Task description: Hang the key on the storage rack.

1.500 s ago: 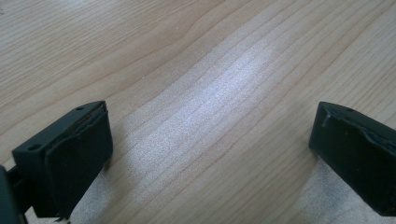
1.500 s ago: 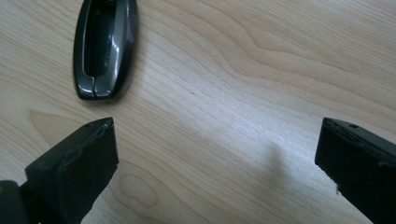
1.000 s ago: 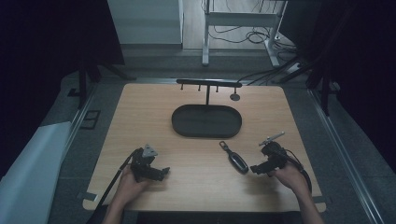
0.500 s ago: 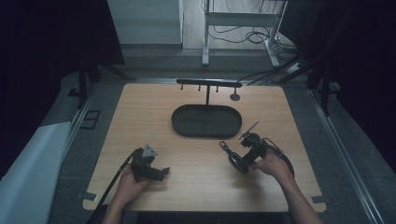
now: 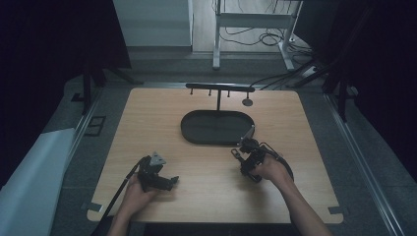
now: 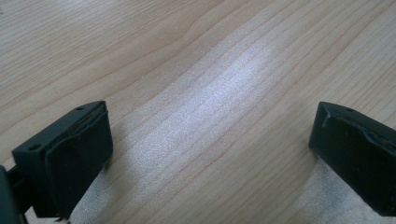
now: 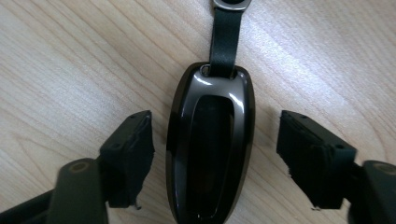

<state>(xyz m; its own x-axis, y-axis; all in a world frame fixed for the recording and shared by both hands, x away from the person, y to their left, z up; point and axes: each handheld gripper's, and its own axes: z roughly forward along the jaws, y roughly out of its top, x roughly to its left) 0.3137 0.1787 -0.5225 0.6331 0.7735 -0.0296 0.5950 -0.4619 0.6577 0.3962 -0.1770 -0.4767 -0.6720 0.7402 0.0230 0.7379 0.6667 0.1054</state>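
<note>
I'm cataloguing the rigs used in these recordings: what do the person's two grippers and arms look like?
Both are black handheld two-jaw tools. The left gripper carries a grey three-cornered plate on top and trails a black cable toward the table's near edge; its jaws are blocky with flat black pads. The right gripper has a looping black cable. Forearms are bare, with no sleeves in view.

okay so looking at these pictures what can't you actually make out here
- Key fob: its near end is cut off by the bottom edge of the right gripper view; in the high view the right gripper and hand cover it.
- Strap: its metal end runs off the top edge of the right gripper view.
- Pegs on the black rack: too small and dim in the high view to tell what they are.
</note>
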